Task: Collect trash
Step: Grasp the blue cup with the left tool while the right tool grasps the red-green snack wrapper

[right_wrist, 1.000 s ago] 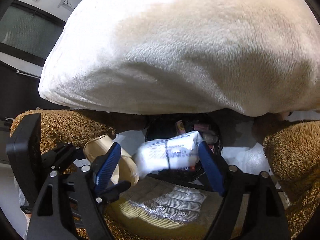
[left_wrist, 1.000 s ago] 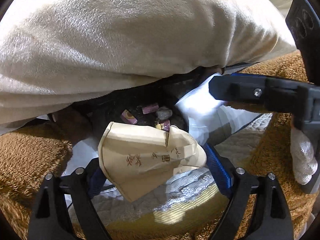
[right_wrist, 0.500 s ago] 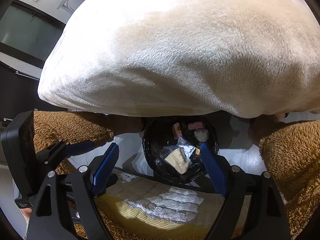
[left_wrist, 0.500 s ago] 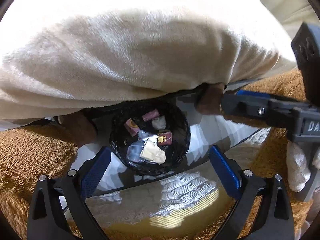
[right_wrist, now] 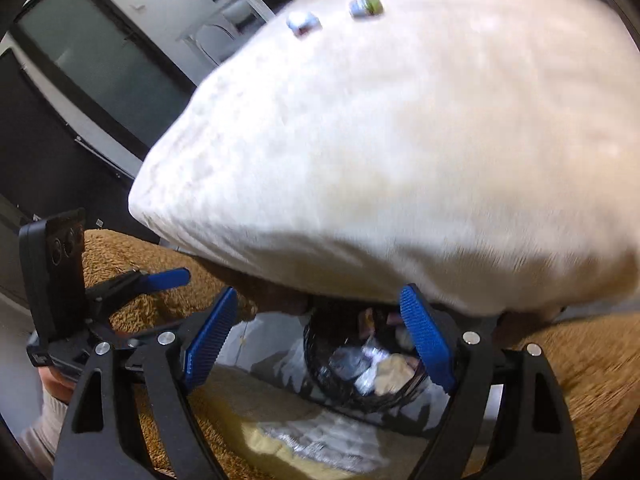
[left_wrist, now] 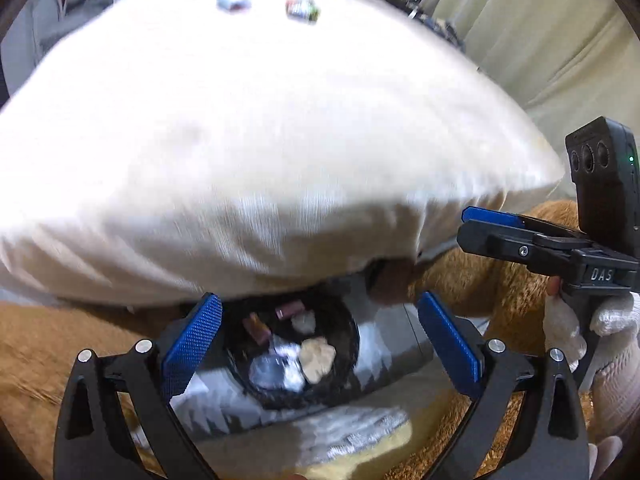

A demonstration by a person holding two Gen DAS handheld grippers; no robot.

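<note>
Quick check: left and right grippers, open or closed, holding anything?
Left gripper: open, its fingers have just been opening, nothing between them.
Right gripper: open, holding nothing.

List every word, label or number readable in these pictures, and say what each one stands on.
"DAS": white letters on the black body of the right gripper, left wrist view.
Two small wrappers on the cream cushion: print too blurred to read.
Wrappers in the black bin: too small and blurred to read.
Nothing else is legible.
</note>
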